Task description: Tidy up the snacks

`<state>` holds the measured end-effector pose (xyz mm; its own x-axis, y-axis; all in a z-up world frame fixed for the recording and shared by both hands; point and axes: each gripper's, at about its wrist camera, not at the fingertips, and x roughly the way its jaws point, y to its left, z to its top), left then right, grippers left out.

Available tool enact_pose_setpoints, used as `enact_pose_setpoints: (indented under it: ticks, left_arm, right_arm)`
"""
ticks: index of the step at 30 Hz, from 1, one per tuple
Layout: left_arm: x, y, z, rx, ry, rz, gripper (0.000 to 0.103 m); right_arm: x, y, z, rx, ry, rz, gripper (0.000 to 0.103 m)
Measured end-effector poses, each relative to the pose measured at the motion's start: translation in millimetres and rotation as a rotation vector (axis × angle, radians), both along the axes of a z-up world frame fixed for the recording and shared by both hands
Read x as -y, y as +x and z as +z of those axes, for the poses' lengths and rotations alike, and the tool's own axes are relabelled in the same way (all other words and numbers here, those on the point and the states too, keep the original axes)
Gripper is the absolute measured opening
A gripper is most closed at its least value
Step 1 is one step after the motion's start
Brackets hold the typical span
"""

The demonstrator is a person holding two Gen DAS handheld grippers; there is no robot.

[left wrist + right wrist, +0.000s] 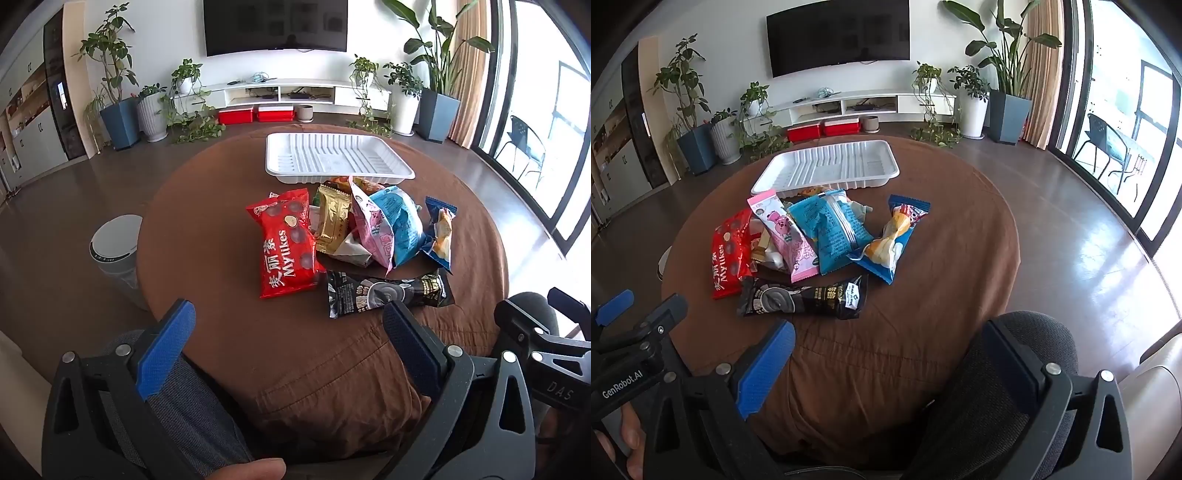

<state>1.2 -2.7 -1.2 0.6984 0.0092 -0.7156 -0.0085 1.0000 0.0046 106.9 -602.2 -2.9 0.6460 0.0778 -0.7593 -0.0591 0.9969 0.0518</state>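
A heap of crinkly foil snack packets [351, 236], red, gold, pink, blue and black, lies mid-table on the brown cloth [207, 236], touching the ribbed white plastic tray [280, 162]. Left gripper [291, 347] and right gripper [890, 362] hover near, jaws wide, empty.

Ribbed white plastic tray [338, 157]; glossy foil snack packets [286, 242]; matt brown cloth tablecloth [207, 236]; polished floor [1089, 236].
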Motion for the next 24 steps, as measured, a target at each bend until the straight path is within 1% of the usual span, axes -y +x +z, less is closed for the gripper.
enact_pose_setpoints:
  ticks: [24]
  left_arm:
    - [-1.6, -1.7, -3.9, -0.006, 0.005, 0.008, 0.103]
  right_arm:
    - [3.6, -1.8, -5.5, -0.006, -0.007, 0.004, 0.103]
